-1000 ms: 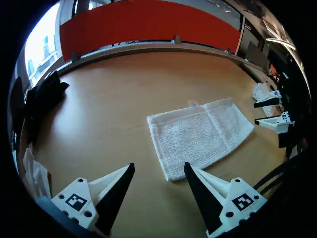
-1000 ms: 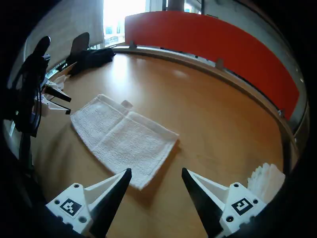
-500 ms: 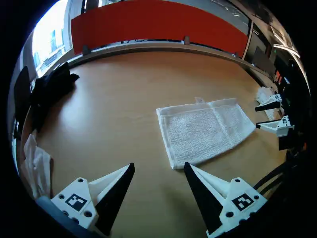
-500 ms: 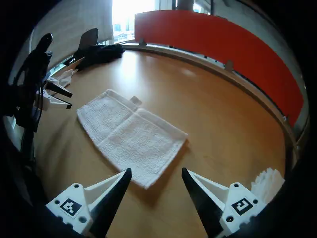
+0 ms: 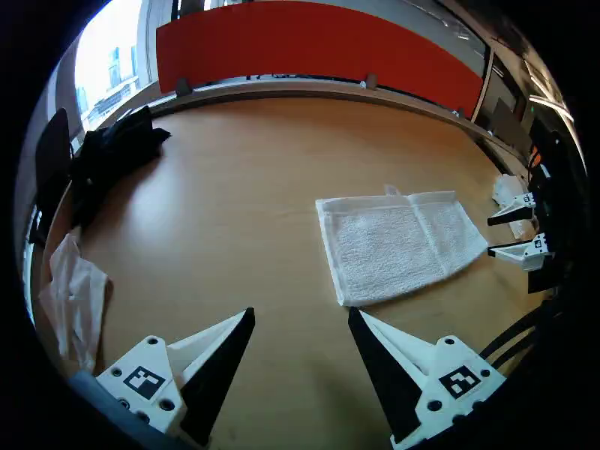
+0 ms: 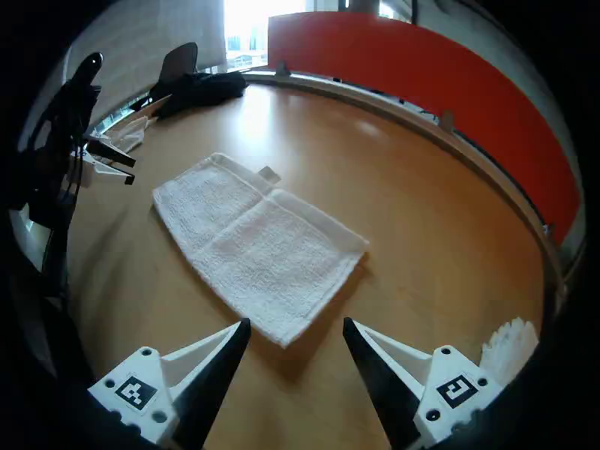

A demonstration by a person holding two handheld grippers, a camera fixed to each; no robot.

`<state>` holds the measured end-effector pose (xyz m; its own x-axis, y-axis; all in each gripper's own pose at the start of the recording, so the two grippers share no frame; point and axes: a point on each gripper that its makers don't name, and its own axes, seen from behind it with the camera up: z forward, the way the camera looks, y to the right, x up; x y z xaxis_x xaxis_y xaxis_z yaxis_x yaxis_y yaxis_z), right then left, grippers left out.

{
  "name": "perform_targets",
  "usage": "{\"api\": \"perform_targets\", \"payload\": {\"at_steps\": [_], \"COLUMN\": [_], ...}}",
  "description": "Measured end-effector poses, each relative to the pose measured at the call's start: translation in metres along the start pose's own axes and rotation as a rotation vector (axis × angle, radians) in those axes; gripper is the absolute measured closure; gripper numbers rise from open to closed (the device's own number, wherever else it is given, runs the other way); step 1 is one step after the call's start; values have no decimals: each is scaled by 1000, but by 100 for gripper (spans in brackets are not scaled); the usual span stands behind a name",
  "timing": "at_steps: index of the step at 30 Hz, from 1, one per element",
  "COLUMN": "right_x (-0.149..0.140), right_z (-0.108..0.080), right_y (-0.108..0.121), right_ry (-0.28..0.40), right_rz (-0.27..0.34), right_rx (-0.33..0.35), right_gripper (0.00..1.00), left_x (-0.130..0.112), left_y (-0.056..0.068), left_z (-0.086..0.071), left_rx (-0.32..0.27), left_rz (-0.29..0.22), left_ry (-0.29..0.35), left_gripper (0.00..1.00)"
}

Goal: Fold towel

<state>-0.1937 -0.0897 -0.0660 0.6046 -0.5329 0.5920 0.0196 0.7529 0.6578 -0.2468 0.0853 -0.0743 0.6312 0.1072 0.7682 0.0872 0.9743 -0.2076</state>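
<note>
One towel [image 5: 401, 244] lies flat and folded at centre right of the left gripper view, on the worktop [image 5: 240, 180]. You've drawn the left gripper [image 5: 300, 311] and right gripper [image 6: 296, 322] back from it, jaws spread and empty. This fold looks done.

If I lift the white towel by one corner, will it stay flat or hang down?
The towel is probably floppy: it lies flat in soft terry layers, so a lifted corner would likely drape and unfold. It looks thin, likely light. Pushed, it may bunch rather than slide on the wooden table.
</note>
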Motion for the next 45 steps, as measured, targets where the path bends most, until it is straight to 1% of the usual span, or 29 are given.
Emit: {"api": "perform_targets", "payload": {"at_steps": [7, 15, 19, 20, 23, 27, 33, 37, 39, 43, 45], "right_x": [-8, -14, -15, -16, -17, -18, -19, -20, -19, -18, -16], "right_z": [2, 3, 3, 3, 3, 4, 4, 5, 5, 5, 4], "right_y": [-3, -7, -9, -9, -10, -12, -11, -11, -11, -11, -11], "right_ry": [-20, -42, -48, -49, -53, -57, -59, -63, -63, -58, -53], "right_rz": [-19, -35, -40, -41, -46, -45, -39, -49, -52, -54, -52], "right_rx": [11, 33, 43, 44, 52, 63, 68, 76, 75, 75, 76], "right_gripper": [18, 38, 40, 42, 50, 68, 69, 80, 88, 95, 95], "left_x": [-2, -6, -8, -8, -10, -12, -14, -15, -15, -15, -16], "left_y": [-8, -14, -16, -17, -17, -18, -19, -20, -20, -20, -20], "left_z": [-8, -14, -16, -17, -18, -18, -19, -20, -20, -20, -20], "left_rx": [14, 25, 28, 29, 29, 29, 30, 31, 32, 34, 35], "left_rz": [-11, -23, -25, -26, -30, -33, -34, -38, -38, -36, -37], "left_ry": [1, 2, 3, 3, 1, -2, -4, -5, -4, -6, -7], "left_gripper": [8, 8, 8, 8, 8, 8, 8, 8, 8, 8, 8]}}
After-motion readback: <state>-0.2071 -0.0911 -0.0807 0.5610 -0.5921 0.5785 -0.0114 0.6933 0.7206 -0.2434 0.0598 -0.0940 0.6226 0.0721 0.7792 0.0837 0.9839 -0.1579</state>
